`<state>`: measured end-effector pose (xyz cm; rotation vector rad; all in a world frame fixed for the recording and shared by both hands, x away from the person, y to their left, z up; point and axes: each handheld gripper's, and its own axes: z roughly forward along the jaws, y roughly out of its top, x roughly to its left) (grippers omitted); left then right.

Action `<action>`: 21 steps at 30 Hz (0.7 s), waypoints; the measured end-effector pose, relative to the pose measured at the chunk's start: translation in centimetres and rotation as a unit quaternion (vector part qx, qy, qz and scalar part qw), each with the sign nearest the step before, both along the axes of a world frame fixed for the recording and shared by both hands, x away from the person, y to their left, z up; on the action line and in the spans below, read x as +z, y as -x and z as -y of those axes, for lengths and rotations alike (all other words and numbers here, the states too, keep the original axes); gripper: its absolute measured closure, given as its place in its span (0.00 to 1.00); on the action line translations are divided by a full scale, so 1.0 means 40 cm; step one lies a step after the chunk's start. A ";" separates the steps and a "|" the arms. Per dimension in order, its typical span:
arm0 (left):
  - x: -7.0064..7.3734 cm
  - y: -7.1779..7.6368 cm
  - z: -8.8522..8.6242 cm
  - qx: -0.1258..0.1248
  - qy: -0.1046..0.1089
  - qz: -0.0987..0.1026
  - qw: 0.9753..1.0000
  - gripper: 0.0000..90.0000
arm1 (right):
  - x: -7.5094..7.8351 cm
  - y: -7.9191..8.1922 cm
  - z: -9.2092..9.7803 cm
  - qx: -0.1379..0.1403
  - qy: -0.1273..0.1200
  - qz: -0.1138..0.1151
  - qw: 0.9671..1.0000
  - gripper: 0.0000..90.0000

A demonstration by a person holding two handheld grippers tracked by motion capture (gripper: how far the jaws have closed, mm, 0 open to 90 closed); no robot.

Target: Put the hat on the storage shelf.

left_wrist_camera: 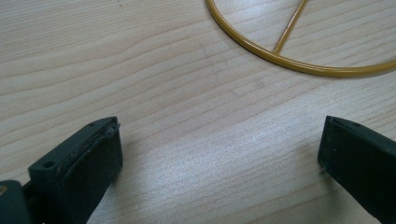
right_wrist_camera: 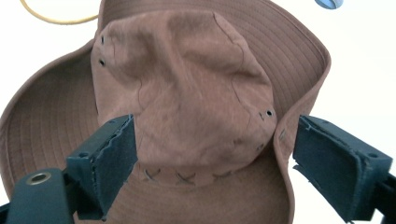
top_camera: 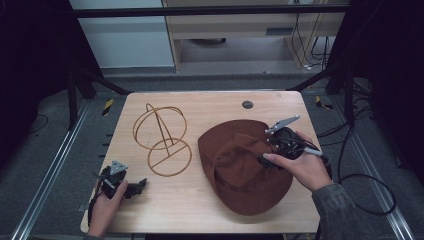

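Observation:
A brown wide-brimmed hat (top_camera: 235, 170) lies crown up on the right half of the wooden table (top_camera: 200, 205). My right gripper (top_camera: 270, 150) hovers over its right side, open, its jaws spread either side of the crown (right_wrist_camera: 187, 88) and the upturned brim edge. A gold wire hat stand (top_camera: 162, 140) with a round base ring (left_wrist_camera: 299, 63) sits left of the hat. My left gripper (top_camera: 137, 186) rests low near the table's front left corner, open, with only bare wood between its jaws.
A small dark round disc (top_camera: 247, 104) sits in the table near its far edge. Cables trail on the floor to the right of the table. Metal frame rails run along both sides.

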<state>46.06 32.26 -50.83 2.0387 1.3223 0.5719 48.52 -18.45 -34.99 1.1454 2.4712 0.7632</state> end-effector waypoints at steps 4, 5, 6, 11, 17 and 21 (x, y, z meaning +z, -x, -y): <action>0.000 -0.001 0.000 0.002 0.000 0.000 1.000 0.00 | 0.006 -0.022 -0.010 0.001 -0.001 -0.004 1.000 0.16; 0.000 -0.001 0.000 0.002 0.000 0.000 1.000 0.00 | 0.008 -0.028 -0.014 0.004 0.001 -0.005 1.000 0.16; 0.000 -0.001 0.000 0.002 0.000 0.000 1.000 0.00 | 0.008 -0.028 -0.014 0.004 0.001 -0.005 1.000 0.16; 0.000 0.000 0.001 0.005 0.000 0.000 1.000 0.00 | 0.018 -0.057 -0.051 0.013 0.007 -0.015 1.000 0.14; 0.000 0.001 0.001 0.005 -0.003 0.000 1.000 0.00 | 0.017 -0.089 -0.093 0.027 0.003 -0.028 0.999 0.10; 0.000 0.003 0.001 0.008 -0.001 0.000 1.000 0.00 | 0.009 -0.094 -0.105 0.031 0.011 -0.033 0.999 0.10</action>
